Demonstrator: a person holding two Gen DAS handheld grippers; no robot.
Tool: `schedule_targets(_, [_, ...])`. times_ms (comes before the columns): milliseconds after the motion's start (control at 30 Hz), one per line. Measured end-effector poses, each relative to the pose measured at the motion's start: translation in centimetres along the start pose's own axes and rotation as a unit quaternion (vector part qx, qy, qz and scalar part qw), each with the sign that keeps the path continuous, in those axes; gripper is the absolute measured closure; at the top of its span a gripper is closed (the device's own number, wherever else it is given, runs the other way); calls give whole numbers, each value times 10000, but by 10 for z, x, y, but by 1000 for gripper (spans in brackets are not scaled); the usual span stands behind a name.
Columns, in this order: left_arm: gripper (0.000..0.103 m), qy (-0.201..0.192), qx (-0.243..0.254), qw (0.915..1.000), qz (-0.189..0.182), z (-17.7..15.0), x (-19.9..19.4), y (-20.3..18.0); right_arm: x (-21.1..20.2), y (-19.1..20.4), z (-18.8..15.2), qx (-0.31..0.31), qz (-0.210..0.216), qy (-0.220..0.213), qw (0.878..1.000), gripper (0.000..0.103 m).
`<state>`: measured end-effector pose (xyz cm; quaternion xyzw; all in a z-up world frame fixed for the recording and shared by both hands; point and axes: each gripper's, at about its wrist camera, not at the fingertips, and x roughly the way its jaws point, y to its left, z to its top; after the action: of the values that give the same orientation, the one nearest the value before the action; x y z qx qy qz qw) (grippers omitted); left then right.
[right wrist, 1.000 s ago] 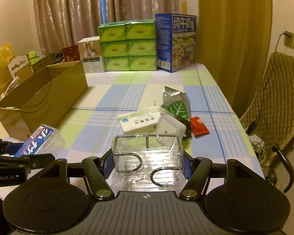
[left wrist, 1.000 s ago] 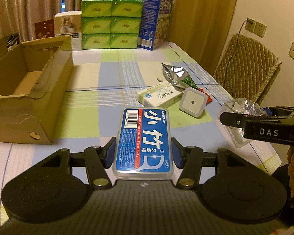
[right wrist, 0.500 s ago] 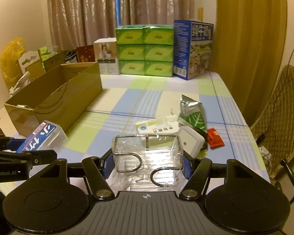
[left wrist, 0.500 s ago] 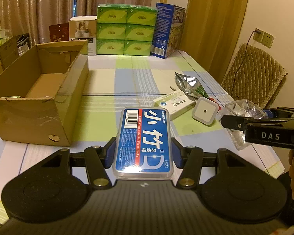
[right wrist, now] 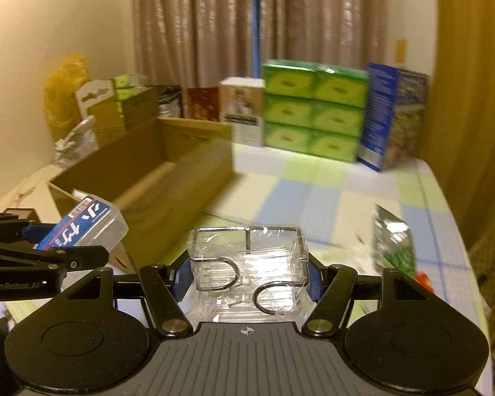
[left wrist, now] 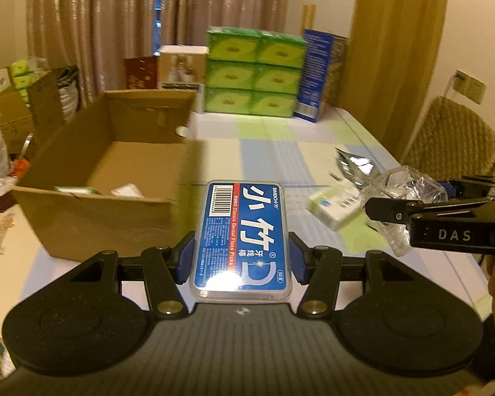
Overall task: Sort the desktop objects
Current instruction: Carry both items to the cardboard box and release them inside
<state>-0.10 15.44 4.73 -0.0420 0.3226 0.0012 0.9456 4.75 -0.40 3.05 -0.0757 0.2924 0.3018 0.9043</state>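
Observation:
My left gripper point(left wrist: 242, 259) is shut on a blue dental floss pick box point(left wrist: 244, 234), held in the air just right of the near end of an open cardboard box point(left wrist: 115, 151). The floss box also shows in the right wrist view point(right wrist: 89, 226). My right gripper point(right wrist: 247, 277) is shut on a clear plastic pack with wire hooks point(right wrist: 250, 264), held above the table; it shows at the right of the left wrist view point(left wrist: 402, 194). A white medicine box point(left wrist: 335, 206) and a silver-green foil pouch point(right wrist: 392, 241) lie on the checked tablecloth.
The cardboard box holds a few small items point(left wrist: 125, 191). Stacked green tissue packs point(right wrist: 313, 109), a blue carton point(right wrist: 396, 115) and a white box point(right wrist: 242, 112) stand at the table's far end. A chair point(left wrist: 452, 138) stands right of the table. Clutter lies left of the table.
Both grippers have risen and moved left toward the cardboard box with their objects still held. The inside of the box now shows in the left wrist view.

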Motion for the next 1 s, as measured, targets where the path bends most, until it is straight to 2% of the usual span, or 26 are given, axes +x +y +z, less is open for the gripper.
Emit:
schedule_targets(400, [52,-224,-42,9984,524,49,3,91,63,65,83,-138,835,-155,9963,40])
schedule_targets(667, [52,-189,-6,9981,579,83,34,142,118,77,114,-65,894,-25,9960,40])
schedule_targets(767, [52,-139,124,9978,634,89,49,152,136,78,118,37,909,98,9958,40])
schedule_targets(1000, [52,-54,48,9985,548,98,82,177,167,80,122,241,897,252,9954,40])
